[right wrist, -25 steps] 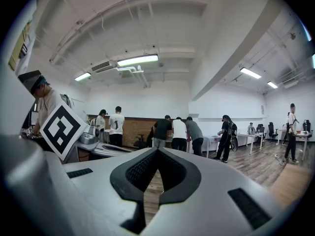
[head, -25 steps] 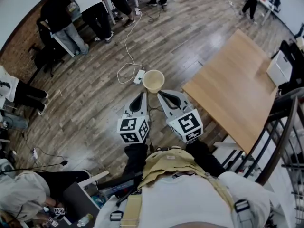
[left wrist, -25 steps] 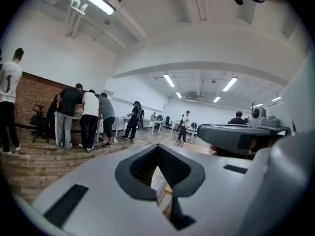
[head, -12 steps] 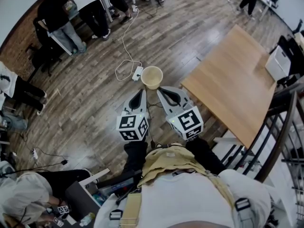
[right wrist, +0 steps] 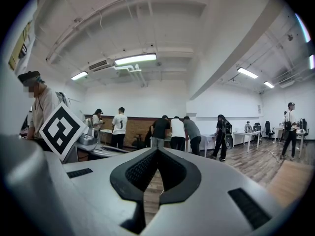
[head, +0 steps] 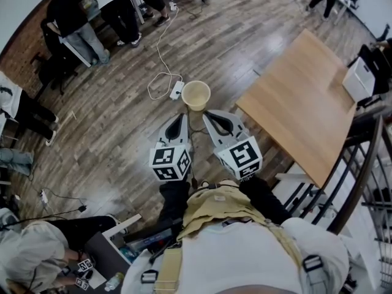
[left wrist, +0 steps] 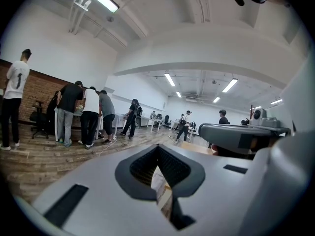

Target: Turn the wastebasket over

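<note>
Currently a person stands on a brown plank floor [head: 116, 127] and holds two grey handheld grippers out in front of the body, side by side, each with a black-and-white marker cube at its rear. The cream, round plastic wastebasket [head: 196, 94] stands upright on the floor just beyond their tips, with its mouth open to the ceiling and apparently nothing inside. A white power strip [head: 176, 91] with a looping white cable lies just beside the wastebasket, and the corner of a pale wooden table [head: 306, 109] is near on the person's right.

The left gripper [head: 182, 120] points toward the basket's near left side and the right gripper [head: 207, 113] toward its near right. From above, their tips seem close to the basket's foot. Each gripper's own view, though, looks level across the room at people standing by desks [head: 73, 17], so both seem to be held well above the floor, and neither touches the basket.

Both pairs of jaws are pressed together and grasp nothing. In the left gripper view the dark ribbed pads [left wrist: 141, 165] meet at the tip and leave only a thin slit, where a pale sliver shows that I cannot identify. In the right gripper view the pads [right wrist: 139, 170] meet the same way, with floor planks showing through.

Flanking the basket like this looks like lining up to take it from both sides. The jaws would first have to part and come down to it. The basket is upright, so the turning over has not begun.
</note>
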Demonstrator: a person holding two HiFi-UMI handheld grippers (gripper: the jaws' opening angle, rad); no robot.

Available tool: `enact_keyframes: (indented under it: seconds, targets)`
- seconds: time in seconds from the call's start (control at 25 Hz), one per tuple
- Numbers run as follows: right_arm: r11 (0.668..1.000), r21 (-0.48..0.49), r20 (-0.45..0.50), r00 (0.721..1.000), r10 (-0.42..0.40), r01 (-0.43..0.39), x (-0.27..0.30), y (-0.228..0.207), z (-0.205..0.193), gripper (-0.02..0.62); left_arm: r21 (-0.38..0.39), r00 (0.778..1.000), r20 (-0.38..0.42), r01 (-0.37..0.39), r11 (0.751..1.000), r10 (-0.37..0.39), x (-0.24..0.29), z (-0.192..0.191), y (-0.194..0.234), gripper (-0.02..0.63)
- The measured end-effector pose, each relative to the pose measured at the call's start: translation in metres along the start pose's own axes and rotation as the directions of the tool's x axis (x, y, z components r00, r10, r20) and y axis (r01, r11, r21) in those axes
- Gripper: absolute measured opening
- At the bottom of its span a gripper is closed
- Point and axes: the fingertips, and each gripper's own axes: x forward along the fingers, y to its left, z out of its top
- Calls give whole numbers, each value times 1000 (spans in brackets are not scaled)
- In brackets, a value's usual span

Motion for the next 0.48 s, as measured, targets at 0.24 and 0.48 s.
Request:
enact_keyframes:
  seconds: [0.24, 0.48]
  targets:
    - [1000, 4, -13, 1000, -10, 10, 6, 5, -4, 21, -10, 1000, -8, 4, 1000, -4, 0, -3, 10, 2]
    - [1000, -6, -13, 1000, -25, 25, 7, 6, -8, 21, -13, 1000, -10, 23, 1000, -23, 0, -6, 12, 2]
